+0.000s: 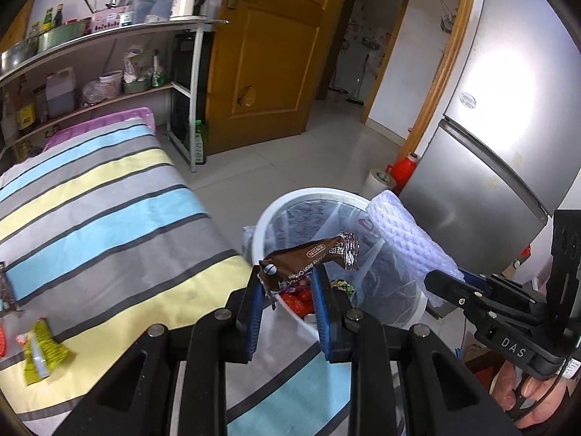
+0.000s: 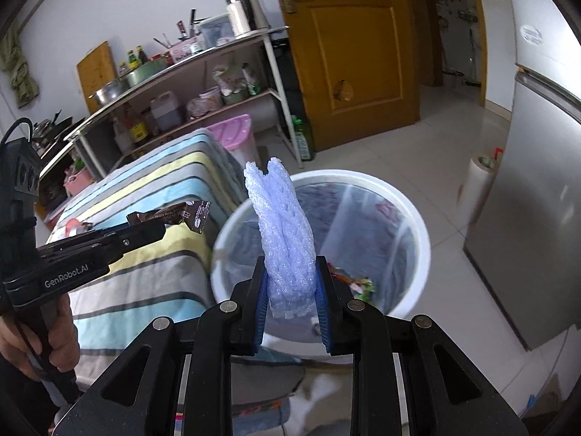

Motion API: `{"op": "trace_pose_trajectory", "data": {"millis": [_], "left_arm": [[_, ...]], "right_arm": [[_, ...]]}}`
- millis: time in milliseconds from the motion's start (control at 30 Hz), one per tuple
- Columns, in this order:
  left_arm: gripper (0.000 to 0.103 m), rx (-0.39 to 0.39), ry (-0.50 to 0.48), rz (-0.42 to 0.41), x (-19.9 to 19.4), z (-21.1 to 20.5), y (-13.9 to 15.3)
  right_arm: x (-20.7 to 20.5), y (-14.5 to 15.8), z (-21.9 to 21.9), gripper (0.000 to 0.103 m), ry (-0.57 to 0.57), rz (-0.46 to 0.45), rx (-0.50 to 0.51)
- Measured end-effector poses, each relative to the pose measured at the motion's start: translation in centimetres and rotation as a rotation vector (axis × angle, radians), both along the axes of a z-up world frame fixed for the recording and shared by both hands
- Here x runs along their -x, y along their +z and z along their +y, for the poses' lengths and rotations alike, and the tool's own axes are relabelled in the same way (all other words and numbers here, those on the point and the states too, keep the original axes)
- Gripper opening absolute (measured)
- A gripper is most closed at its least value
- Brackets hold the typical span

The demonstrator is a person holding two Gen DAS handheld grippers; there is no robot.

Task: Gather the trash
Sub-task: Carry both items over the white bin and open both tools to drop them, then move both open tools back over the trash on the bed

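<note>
Both grippers over the bin (image 1: 268,218), mid-frame: left gripper (image 1: 287,272) pinches a brown wrapper (image 1: 312,258), right gripper (image 2: 292,283) squeezes foam netting (image 2: 283,225). Wrappers (image 1: 40,348) wait lower left on the cloth; bin already holds some.

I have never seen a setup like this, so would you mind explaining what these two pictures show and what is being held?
There is no robot here: a person holds a two-finger black gripper in each hand, and each has a camera looking along its fingers. One picture is from the left gripper, which clamps a brown snack wrapper. The other is from the right gripper, which clamps a piece of white foam netting. Both are at a white plastic bin lined with a clear bag, with some trash already inside. Beside it, a striped cloth-covered surface holds more wrappers, including a yellow-green one.
</note>
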State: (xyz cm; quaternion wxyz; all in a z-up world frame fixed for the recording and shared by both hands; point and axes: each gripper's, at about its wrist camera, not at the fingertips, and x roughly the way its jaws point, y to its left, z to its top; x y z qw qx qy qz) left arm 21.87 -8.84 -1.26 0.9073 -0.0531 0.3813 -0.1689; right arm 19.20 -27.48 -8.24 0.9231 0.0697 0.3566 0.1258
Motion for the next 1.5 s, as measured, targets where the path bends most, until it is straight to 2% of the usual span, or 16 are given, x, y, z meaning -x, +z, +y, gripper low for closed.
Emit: {"op": "trace_pose_trajectory", "data": {"millis": [400, 633, 733, 767, 800, 1033, 1267, 1500], "left_arm": [[0.027, -0.021, -0.051, 0.022, -2.6, -3.9, -1.5], [0.028, -0.026, -0.047, 0.043, -3.6, -4.6, -2.3], [0.036, -0.022, -0.049, 0.058, -3.9, -4.7, -2.5], [0.044, -0.014, -0.05, 0.061, -3.9, -4.7, -2.5], [0.048, -0.009, -0.048, 0.061, -4.0, -4.6, -2.5], [0.048, -0.006, -0.048, 0.063, -3.9, -4.7, -2.6], [0.048, -0.007, -0.041, 0.033, -2.9, -4.3, -1.7], [0.048, 0.007, -0.012, 0.002, -0.8, -2.2, -0.4]], "right_arm": [[-2.7, -2.3, -2.2, 0.025, -0.043, 0.053, 0.008], [-3.6, -3.2, -2.6, 0.027, -0.042, 0.071, 0.001], [-3.5, -3.4, -2.6, 0.03, -0.052, 0.076, 0.012], [-3.5, -3.5, -2.7, 0.031, -0.052, 0.076, 0.011], [-3.5, -3.5, -2.7, 0.032, -0.053, 0.075, 0.01], [-3.1, -3.4, -2.7, 0.04, -0.056, 0.068, 0.013], [-2.2, -2.3, -2.4, 0.04, -0.051, 0.04, 0.014], [-0.5, -0.8, -1.2, 0.04, -0.024, 0.02, 0.014]]}}
